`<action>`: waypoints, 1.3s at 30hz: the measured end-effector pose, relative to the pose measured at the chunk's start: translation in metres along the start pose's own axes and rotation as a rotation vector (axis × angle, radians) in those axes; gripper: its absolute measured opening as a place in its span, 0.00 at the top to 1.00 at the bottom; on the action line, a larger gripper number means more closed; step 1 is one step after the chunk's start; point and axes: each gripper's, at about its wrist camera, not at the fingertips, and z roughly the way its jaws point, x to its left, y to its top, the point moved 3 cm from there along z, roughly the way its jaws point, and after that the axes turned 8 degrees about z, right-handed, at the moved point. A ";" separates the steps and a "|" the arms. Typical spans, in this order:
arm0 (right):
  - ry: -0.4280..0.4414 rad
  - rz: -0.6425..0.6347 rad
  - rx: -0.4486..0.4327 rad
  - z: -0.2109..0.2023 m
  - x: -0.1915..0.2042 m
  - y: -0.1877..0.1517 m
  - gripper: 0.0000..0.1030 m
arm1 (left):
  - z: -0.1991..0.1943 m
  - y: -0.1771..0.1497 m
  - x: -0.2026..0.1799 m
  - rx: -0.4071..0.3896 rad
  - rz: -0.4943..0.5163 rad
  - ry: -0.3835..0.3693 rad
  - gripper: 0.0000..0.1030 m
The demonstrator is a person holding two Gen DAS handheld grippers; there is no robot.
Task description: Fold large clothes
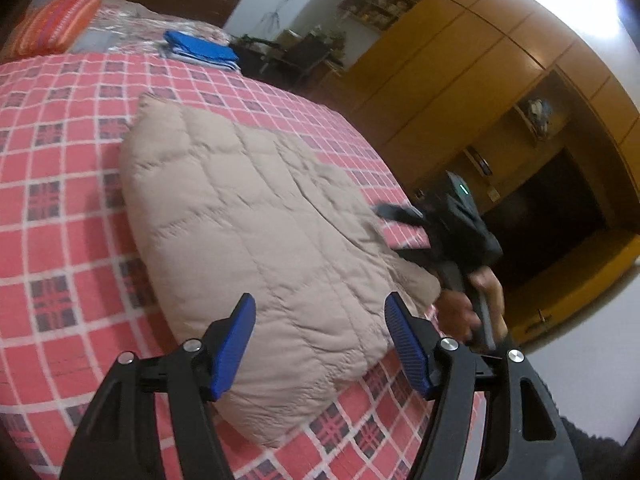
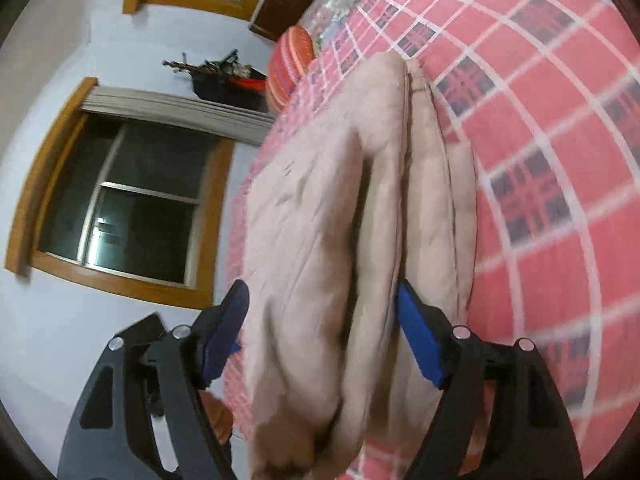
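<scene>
A beige quilted puffer garment [image 1: 256, 216] lies folded into a thick pad on the red checked bedspread [image 1: 60, 184]. My left gripper [image 1: 320, 344] hovers open over its near edge, blue pads wide apart with nothing between them. Seen from the left wrist view, the right gripper [image 1: 404, 228] sits at the garment's right edge, held by a hand [image 1: 464, 312]. In the right wrist view the garment [image 2: 320, 220] shows its stacked folded layers edge-on. My right gripper [image 2: 320, 312] is open, its blue pads straddling those layers without pinching them.
An orange striped bolster [image 1: 52, 24] and a folded blue cloth [image 1: 200, 50] lie at the bed's far end. Wooden wardrobes [image 1: 480, 60] stand right of the bed. A window [image 2: 120, 200] with a wooden frame and the same orange bolster [image 2: 290, 66] appear in the right wrist view.
</scene>
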 end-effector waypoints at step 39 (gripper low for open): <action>-0.167 -0.416 -0.071 -0.047 0.037 -0.095 0.83 | 0.039 -0.004 -0.025 0.073 -0.030 -0.121 0.35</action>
